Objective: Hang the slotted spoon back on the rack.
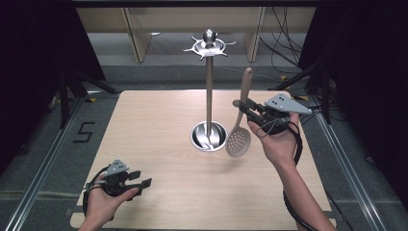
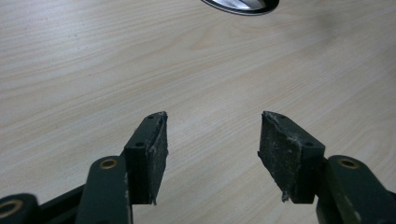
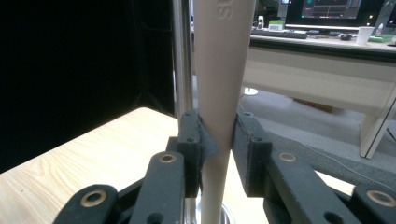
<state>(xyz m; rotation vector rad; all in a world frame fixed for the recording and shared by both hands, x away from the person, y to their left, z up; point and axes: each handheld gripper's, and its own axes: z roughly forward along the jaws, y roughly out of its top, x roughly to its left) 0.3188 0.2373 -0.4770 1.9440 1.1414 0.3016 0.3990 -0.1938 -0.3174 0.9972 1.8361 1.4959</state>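
A beige slotted spoon point(image 1: 240, 130) hangs upright above the table, bowl down, handle up. My right gripper point(image 1: 240, 107) is shut on its handle, just right of the steel utensil stand point(image 1: 209, 86). In the right gripper view the pale handle point(image 3: 219, 84) is pinched between both pads, with the stand's pole point(image 3: 182, 60) right behind it. My left gripper point(image 1: 144, 179) rests low at the table's near left corner. Its jaws stand open with only bare wood between them, as the left gripper view point(image 2: 212, 154) shows.
The stand has a round steel base point(image 1: 209, 136) at the table's middle and a hook ring point(image 1: 209, 46) on top. The base edge point(image 2: 240, 4) shows far off in the left gripper view. Beyond the table are a desk point(image 3: 327, 60) and cables point(image 1: 284, 53).
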